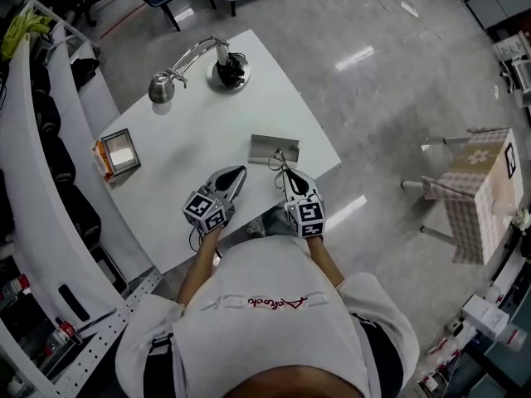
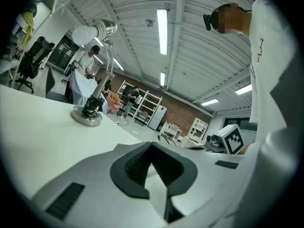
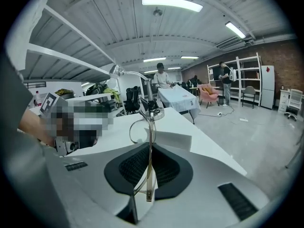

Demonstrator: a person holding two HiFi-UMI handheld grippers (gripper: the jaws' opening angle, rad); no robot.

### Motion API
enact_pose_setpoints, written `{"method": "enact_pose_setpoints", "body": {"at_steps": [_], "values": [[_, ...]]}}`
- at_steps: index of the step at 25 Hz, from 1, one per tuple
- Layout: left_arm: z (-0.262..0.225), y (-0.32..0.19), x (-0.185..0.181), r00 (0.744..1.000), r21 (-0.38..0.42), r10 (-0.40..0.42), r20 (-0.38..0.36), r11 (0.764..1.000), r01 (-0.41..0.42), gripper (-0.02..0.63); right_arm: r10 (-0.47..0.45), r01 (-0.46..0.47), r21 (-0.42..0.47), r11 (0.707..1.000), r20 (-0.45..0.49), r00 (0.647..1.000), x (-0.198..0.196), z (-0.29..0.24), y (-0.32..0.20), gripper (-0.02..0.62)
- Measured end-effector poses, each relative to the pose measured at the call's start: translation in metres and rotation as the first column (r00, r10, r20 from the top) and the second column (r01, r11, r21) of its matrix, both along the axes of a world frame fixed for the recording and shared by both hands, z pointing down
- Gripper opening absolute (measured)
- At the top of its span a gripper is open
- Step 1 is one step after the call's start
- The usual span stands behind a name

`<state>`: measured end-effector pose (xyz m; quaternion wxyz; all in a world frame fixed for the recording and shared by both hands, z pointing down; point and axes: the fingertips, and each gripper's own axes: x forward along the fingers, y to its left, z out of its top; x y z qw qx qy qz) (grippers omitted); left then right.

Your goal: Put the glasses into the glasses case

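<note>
Right gripper [image 3: 150, 147] clamped on one arm of the glasses [image 3: 141, 130], held just short of the open case [image 1: 274, 148]; left gripper [image 2: 152, 145] closed, empty; placing looks still undone.

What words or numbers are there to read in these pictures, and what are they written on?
Red curly writing on the person's white shirt: upside down and too blurred to read.
Cubes on the left tongs and on the right tongs, which grip the thin wire-framed glasses: black-and-white square patterns only, no letters.
Nothing else shows readable text.
</note>
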<state>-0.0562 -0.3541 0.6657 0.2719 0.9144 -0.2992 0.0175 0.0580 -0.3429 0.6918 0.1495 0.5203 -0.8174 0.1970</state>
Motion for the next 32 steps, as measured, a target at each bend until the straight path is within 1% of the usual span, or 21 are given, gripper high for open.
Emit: {"method": "enact_pose_setpoints", "body": {"at_steps": [2, 5, 7, 9, 13, 16, 17, 18, 19, 22, 23, 24, 25, 27, 32], "values": [[0.006, -0.002, 0.002, 1.000, -0.018, 0.000, 0.000, 1.000, 0.000, 0.004, -0.014, 0.014, -0.022, 1.000, -0.004, 1.000, 0.001, 0.007, -0.001, 0.011], [0.011, -0.008, 0.004, 1.000, -0.033, -0.009, 0.000, 0.999, 0.009, 0.004, -0.062, 0.060, -0.035, 0.998, -0.048, 0.997, 0.002, 0.017, -0.007, 0.011], [0.013, -0.010, 0.004, 1.000, -0.041, -0.019, 0.002, 0.999, 0.019, 0.003, -0.125, 0.122, -0.036, 0.992, -0.098, 0.987, -0.002, 0.020, -0.013, 0.011], [0.015, -0.011, 0.002, 0.999, -0.046, -0.032, 0.003, 0.998, 0.032, 0.005, -0.203, 0.200, -0.030, 0.979, -0.177, 0.963, -0.006, 0.022, -0.021, 0.011], [0.015, -0.012, -0.003, 0.998, -0.050, -0.062, 0.002, 0.997, 0.062, 0.005, -0.327, 0.340, -0.023, 0.940, -0.339, 0.882, -0.013, 0.028, -0.039, 0.009], [0.014, -0.012, -0.007, 0.997, -0.051, -0.080, 0.004, 0.996, 0.080, 0.003, -0.389, 0.417, -0.021, 0.909, -0.406, 0.827, -0.020, 0.032, -0.055, 0.011], [0.013, -0.012, -0.009, 0.996, -0.051, -0.086, 0.004, 0.995, 0.086, 0.005, -0.409, 0.445, -0.022, 0.895, -0.437, 0.801, -0.022, 0.033, -0.060, 0.009], [0.013, -0.011, -0.010, 0.996, -0.051, -0.092, 0.005, 0.994, 0.092, 0.005, -0.431, 0.477, -0.025, 0.878, -0.475, 0.767, -0.025, 0.035, -0.065, 0.009], [0.013, -0.011, -0.012, 0.995, -0.052, -0.097, 0.006, 0.994, 0.097, 0.005, -0.454, 0.514, -0.031, 0.857, -0.518, 0.725, -0.027, 0.038, -0.068, 0.011], [0.013, -0.010, -0.015, 0.994, -0.053, -0.108, 0.010, 0.993, 0.109, 0.003, -0.505, 0.617, -0.059, 0.785, -0.639, 0.580, -0.035, 0.046, -0.073, 0.011], [0.012, -0.010, -0.016, 0.994, -0.053, -0.111, 0.010, 0.992, 0.112, 0.005, -0.512, 0.638, -0.068, 0.767, -0.664, 0.545, -0.036, 0.049, -0.074, 0.009], [0.012, -0.011, -0.016, 0.993, -0.052, -0.115, 0.011, 0.992, 0.115, 0.005, -0.517, 0.651, -0.076, 0.755, -0.681, 0.519, -0.036, 0.051, -0.075, 0.011], [0.011, -0.011, -0.017, 0.993, -0.052, -0.117, 0.011, 0.992, 0.118, 0.005, -0.521, 0.660, -0.084, 0.747, -0.691, 0.502, -0.036, 0.053, -0.076, 0.009], [0.012, -0.011, -0.017, 0.993, -0.052, -0.121, 0.011, 0.991, 0.121, 0.004, -0.531, 0.668, -0.097, 0.738, -0.695, 0.485, -0.036, 0.058, -0.074, 0.011], [0.013, -0.008, -0.020, 0.992, -0.056, -0.126, 0.011, 0.990, 0.126, 0.004, -0.562, 0.661, -0.137, 0.738, -0.666, 0.490, -0.037, 0.070, -0.063, 0.011]]}}
